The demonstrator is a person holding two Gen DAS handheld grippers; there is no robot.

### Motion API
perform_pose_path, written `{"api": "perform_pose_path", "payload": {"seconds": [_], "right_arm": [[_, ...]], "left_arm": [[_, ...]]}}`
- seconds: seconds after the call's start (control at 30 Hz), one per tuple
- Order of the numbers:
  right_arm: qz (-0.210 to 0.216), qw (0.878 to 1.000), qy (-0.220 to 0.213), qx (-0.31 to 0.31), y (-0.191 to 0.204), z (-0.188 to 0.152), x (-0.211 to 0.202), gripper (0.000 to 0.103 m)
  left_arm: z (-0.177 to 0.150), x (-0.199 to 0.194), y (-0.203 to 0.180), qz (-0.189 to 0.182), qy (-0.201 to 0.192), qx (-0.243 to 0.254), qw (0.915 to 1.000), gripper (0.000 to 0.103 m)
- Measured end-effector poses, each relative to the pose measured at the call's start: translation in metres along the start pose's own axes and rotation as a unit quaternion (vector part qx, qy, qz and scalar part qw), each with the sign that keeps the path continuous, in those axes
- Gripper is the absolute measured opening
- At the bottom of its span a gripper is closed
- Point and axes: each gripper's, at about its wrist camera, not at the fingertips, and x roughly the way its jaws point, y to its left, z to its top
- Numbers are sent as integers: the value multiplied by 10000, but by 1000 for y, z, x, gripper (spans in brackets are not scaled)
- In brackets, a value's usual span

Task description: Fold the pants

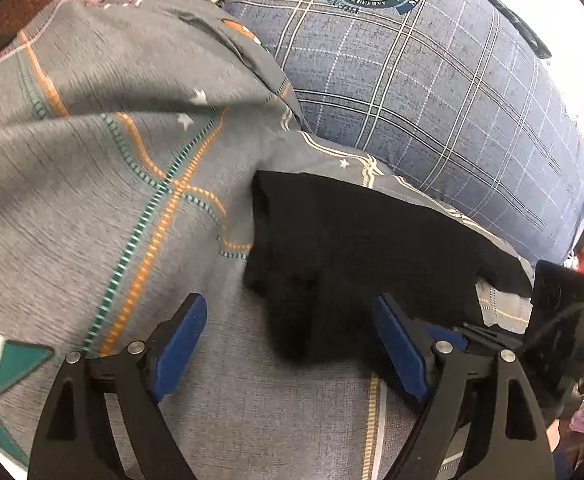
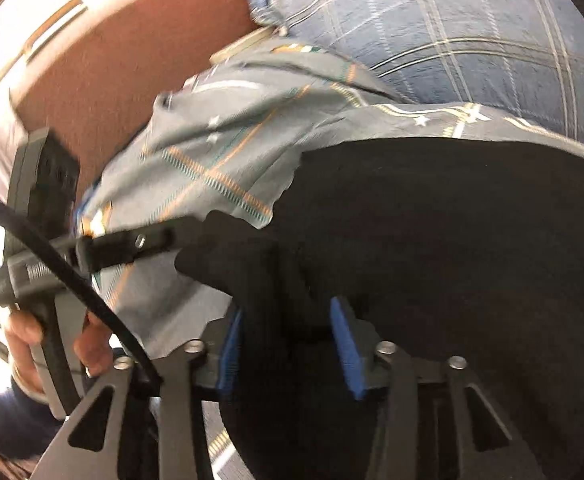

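The black pants (image 1: 356, 240) lie folded into a compact dark block on the grey patterned bedsheet (image 1: 92, 184). My left gripper (image 1: 288, 320) is open, just above the pants' near left corner, empty. In the right wrist view the pants (image 2: 452, 240) fill the right half. My right gripper (image 2: 288, 332) has its blue pads (image 2: 346, 344) partly apart with a bunched fold of black fabric between them; the grip itself is hidden in the dark cloth. The left gripper's body and the hand holding it (image 2: 40, 280) show at the left.
A large blue plaid pillow (image 1: 432, 92) lies right behind the pants, also in the right wrist view (image 2: 472, 32). A brown headboard (image 2: 104, 92) stands behind the bed. The right gripper's body (image 1: 560, 320) sits at the right edge. The sheet is rumpled to the left.
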Motion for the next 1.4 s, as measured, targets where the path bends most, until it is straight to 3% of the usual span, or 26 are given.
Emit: {"api": "perform_pose_path", "payload": {"seconds": [0.1,0.27,0.37,0.43,0.47,0.53,0.57,0.6,0.67,0.73,0.9,0.97,1.03,1.07,1.17,1.4], "right_arm": [[-114,9999,-16,-83,3,-3,4,50],[1,9997,-11,227,-7,-3,7,54],[122,9992,-30,387,-12,-2,5,55],[132,9992,-58,375,-10,-4,2,56],[241,9993,-50,296,-6,-5,0,57],[554,9984,95,26,9,-11,-3,57],[656,9976,185,-140,16,-14,-3,57],[707,9965,272,-367,26,-18,-3,62],[645,9931,355,-912,47,-28,-3,72],[469,9915,287,-1178,57,-34,-2,72],[501,9944,412,-829,54,-40,12,78],[473,9937,402,-931,58,-44,14,79],[471,9931,428,-980,61,-44,11,79],[497,9937,372,-936,61,-42,8,79],[462,9949,168,-876,58,-37,-5,79],[-282,9951,-205,-921,44,-32,-43,80]], "left_arm": [[-1,3,-2,-310,42,-122,9994,89],[-2,14,-3,-255,142,-237,9993,90],[-1,18,-5,-737,180,-269,9968,86],[-2,19,-13,-758,277,-84,9967,44],[-2,19,-17,-741,361,-2,9966,29],[-3,10,-21,-844,428,108,9955,25],[-4,1,-22,-819,415,229,9955,18],[-6,-7,-22,-790,401,332,9955,17],[-10,-22,-15,-710,376,444,9958,17],[-14,-23,-3,-373,445,431,9974,17],[-32,-21,14,324,548,429,9970,19],[-37,-23,14,479,499,442,9966,30],[-39,-27,13,517,390,437,9969,55],[-41,-29,12,507,330,423,9973,59],[-40,-32,10,541,244,393,9975,62],[-30,-31,-17,480,-90,468,9977,73]]}}
